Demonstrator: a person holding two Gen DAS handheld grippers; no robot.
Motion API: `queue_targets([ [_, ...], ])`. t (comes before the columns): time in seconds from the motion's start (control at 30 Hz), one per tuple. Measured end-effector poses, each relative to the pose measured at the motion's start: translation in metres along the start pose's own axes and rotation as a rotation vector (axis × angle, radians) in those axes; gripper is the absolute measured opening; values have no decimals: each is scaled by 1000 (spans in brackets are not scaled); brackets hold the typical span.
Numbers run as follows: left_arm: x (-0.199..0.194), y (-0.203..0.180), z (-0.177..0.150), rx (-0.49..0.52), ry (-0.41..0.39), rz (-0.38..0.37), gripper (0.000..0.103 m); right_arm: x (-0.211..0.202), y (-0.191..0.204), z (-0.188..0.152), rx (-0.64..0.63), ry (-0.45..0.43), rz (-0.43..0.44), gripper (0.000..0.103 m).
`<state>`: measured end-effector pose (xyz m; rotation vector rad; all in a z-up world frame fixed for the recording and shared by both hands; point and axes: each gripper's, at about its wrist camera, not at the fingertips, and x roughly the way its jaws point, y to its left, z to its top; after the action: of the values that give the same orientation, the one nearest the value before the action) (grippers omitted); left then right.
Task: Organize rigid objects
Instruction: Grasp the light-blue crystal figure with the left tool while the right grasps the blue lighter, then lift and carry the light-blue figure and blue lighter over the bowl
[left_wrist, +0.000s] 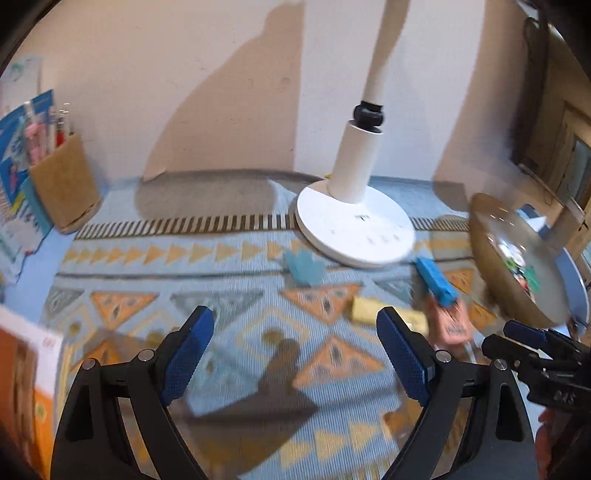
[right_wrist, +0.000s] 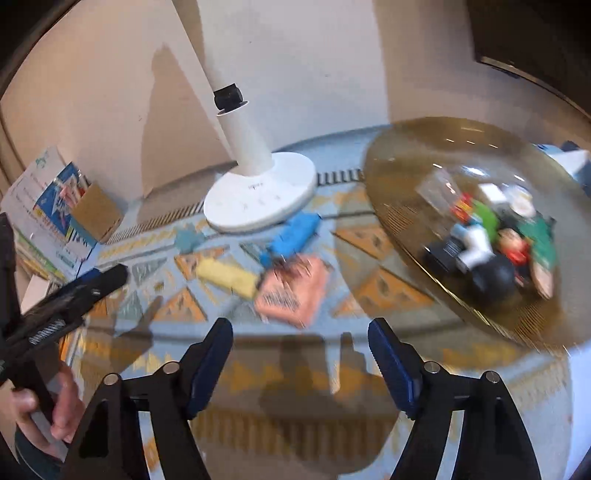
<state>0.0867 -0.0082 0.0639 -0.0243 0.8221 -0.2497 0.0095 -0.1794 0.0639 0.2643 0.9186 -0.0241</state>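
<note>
Right wrist view: our right gripper gapes wide, empty; left gripper likewise. Pink block, yellow block, blue block lie just before white lamp base; glass bowl of toys beside it.

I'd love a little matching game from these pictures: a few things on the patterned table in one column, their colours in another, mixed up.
Things:
1. lamp base
2. long block nearest the lamp
3. bar beside the pink packet
4. pencil holder

Colours:
a. yellow
b. brown
c. white
d. blue

Pairs: 1-c, 2-d, 3-a, 4-b
</note>
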Motion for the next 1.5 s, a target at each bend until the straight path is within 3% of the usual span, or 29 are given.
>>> queue_targets([
  [0.1,29,1,11,-8,4,4,89,30,8,22,33,28,-29,75],
  [0.3,67,-10,20,45,55,28,88,69,6,32,70,43,-102,74],
  [0.43,80,-18,22,68,72,21,87,72,9,33,45,-4,-135,71],
  [0.5,82,-21,23,82,71,28,77,72,9,33,40,-19,-147,66],
  [0.57,88,-23,23,87,99,38,74,71,5,33,51,-36,-138,49],
  [0.6,90,-23,22,83,113,45,63,70,3,33,59,-40,-135,47],
  [0.63,91,-23,22,79,115,54,61,70,1,34,67,-44,-135,42],
  [0.7,92,-24,23,78,104,51,34,68,-2,34,75,-48,-127,37],
  [0.73,91,-24,24,75,96,50,34,67,-3,33,80,-51,-120,35],
  [0.77,91,-24,24,72,96,48,34,67,-3,34,86,-59,-112,23],
  [0.8,90,-23,24,70,93,47,34,65,-5,33,93,-68,-98,24],
  [0.9,72,-16,23,34,42,9,34,52,-9,30,103,-114,18,24],
  [1.0,39,-10,13,-12,11,-53,34,41,-11,21,115,-96,137,24],
  [1.17,-16,-13,-26,1,-27,-44,34,8,-17,-10,131,-94,195,24],
  [1.3,-46,-19,-65,-13,-24,-76,34,-31,-18,-39,67,-91,195,24],
  [1.5,-55,-52,-102,-2,-16,-107,34,-70,-27,-96,-81,-54,68,24],
])
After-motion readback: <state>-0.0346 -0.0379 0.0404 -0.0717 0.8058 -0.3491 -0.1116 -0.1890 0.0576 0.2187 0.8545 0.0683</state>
